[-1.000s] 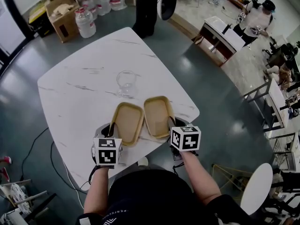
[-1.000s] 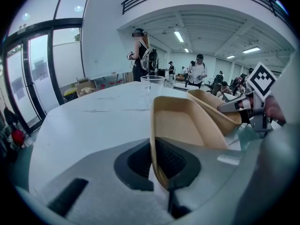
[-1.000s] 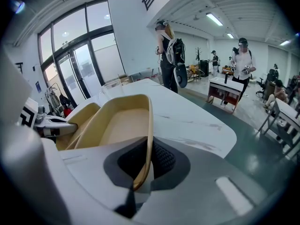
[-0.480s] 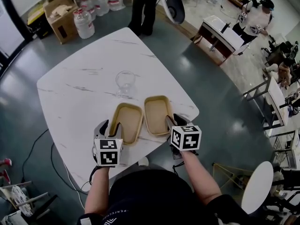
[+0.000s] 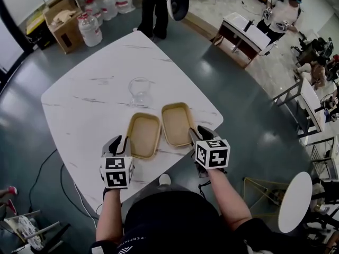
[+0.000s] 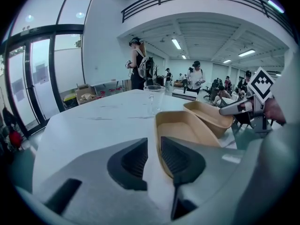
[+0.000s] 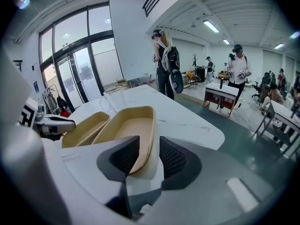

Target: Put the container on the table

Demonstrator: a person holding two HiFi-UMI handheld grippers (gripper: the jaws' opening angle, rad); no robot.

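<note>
Two tan oval containers lie side by side on the white marble table [image 5: 90,97]: the left container [image 5: 144,135] and the right container [image 5: 177,123]. My left gripper [image 5: 119,143] sits at the left container's near left corner. Its jaws are closing and hold only bare table; the left container [image 6: 183,128] lies just beyond the right jaw. My right gripper [image 5: 197,136] is at the right container's near end. Its jaws are opening, and the rim of the right container [image 7: 126,125] stands loose in the gap, untouched by the pads.
An empty clear glass [image 5: 140,91] stands just behind the containers. The table's near edge runs under both grippers. On the floor beyond the table are water jugs [image 5: 89,28] and a cardboard box [image 5: 61,17]. A person [image 5: 153,4] stands at the far edge.
Both grippers were shut on the containers' near rims; now both jaws stand apart and have let go. The containers stay flat on the table, and the hands have hardly moved.
</note>
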